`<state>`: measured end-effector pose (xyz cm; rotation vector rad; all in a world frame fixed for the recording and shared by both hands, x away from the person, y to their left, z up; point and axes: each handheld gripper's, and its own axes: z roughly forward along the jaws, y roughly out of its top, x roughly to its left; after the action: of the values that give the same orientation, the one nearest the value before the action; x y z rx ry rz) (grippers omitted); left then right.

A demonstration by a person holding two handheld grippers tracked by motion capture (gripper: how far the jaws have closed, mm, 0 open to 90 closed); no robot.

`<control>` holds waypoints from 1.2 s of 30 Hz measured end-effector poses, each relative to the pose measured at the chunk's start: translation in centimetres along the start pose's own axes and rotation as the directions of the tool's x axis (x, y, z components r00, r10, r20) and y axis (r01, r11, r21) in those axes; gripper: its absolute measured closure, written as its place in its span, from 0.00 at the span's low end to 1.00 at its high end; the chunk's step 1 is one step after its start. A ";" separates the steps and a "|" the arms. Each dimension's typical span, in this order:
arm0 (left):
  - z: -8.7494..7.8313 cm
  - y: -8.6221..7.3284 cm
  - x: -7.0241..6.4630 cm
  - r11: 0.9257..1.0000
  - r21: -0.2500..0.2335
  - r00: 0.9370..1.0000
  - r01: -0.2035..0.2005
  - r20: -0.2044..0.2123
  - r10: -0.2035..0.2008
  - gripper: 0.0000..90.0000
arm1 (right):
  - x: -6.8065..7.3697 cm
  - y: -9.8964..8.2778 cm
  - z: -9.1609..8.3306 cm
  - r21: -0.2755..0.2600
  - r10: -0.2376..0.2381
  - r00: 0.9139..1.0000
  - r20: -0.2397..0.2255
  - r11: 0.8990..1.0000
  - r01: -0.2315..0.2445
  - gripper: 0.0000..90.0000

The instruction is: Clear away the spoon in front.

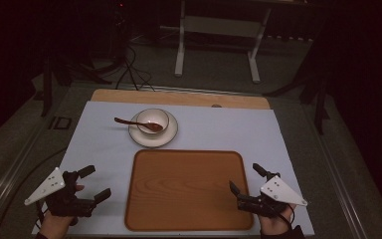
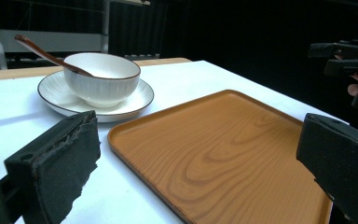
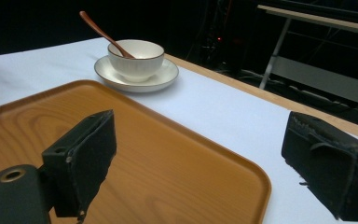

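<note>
My left tool (image 1: 91, 183) and right tool (image 1: 245, 180) sit lower frame, jaws apart, flanking an empty tray (image 1: 185, 189); above it, spoon (image 1: 135, 123) in bowl (image 1: 152, 120) on saucer (image 1: 170, 134)

The wooden tray (image 1: 185, 189) lies bare between the left gripper (image 1: 92, 183) and right gripper (image 1: 247, 180), both with jaws spread, so either can pass over it. Beyond its far edge the bowl (image 1: 153, 121) on its saucer (image 1: 152, 133), with the spoon (image 1: 131, 122) sticking out leftward, blocks the middle; the white cloth (image 1: 229, 129) on either side lies open.
</note>
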<state>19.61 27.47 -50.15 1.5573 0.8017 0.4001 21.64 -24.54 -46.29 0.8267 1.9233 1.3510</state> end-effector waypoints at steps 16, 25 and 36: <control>2.2 0.4 -0.2 0.999 0.034 0.993 0.031 0.112 -0.035 0.00 | 0.8 0.5 -2.5 0.017 -0.023 0.999 -0.037 1.000 0.024 0.14; 3.6 2.0 -2.2 0.994 0.108 0.972 0.003 0.233 -0.028 0.00 | 1.6 1.0 -2.9 -0.005 -0.053 0.998 -0.033 0.999 0.053 0.13; 4.3 7.3 -3.0 0.986 0.114 0.969 -0.122 0.228 0.093 0.00 | 2.0 1.4 -2.8 0.007 -0.088 0.996 -0.021 0.996 0.088 0.13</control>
<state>22.29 22.40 -43.17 1.7348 0.5799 0.2514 18.44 -24.17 -44.49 0.7263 1.9588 1.3047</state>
